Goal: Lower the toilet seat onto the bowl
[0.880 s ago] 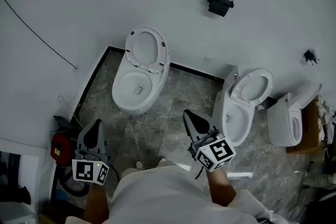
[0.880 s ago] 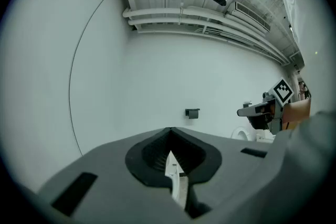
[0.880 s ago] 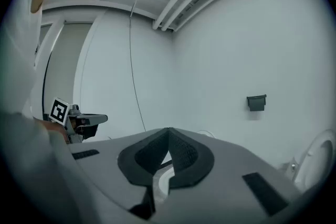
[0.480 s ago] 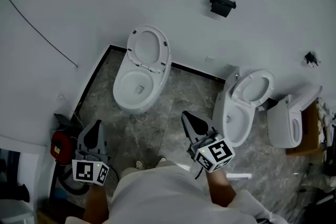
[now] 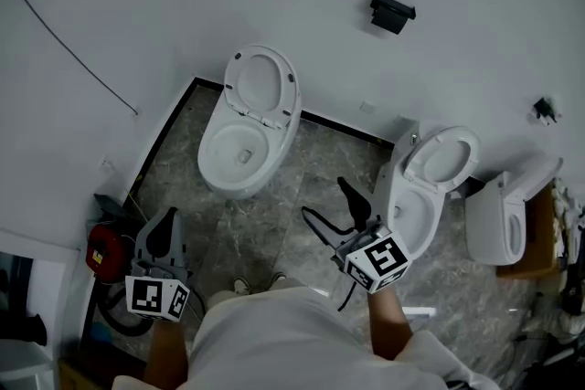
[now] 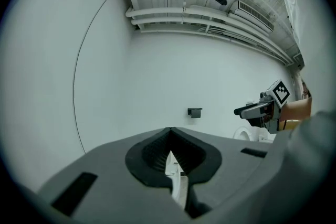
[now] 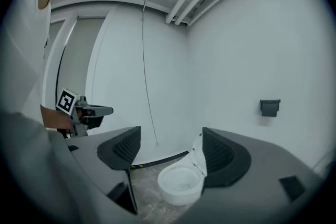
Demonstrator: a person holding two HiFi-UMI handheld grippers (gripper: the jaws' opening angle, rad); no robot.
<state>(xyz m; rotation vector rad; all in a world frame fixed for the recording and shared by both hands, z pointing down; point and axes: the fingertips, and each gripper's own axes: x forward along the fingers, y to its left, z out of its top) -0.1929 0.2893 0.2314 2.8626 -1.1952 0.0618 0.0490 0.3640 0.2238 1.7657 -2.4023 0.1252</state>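
The right gripper [image 5: 324, 199] is holding its jaws wide apart and empty, pointing at the white oval plastic toilet seat [image 5: 260, 80], probably getting ready to grab it. The seat is standing up well ahead of it, above the white round bowl [image 5: 236, 155]. The left gripper [image 5: 167, 231] is hanging closed and empty.

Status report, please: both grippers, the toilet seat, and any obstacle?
Left hand-held gripper shut, empty. Right hand-held gripper open, empty, short of the left toilet. Its toilet seat raised, untouched. No obstacle seen between.
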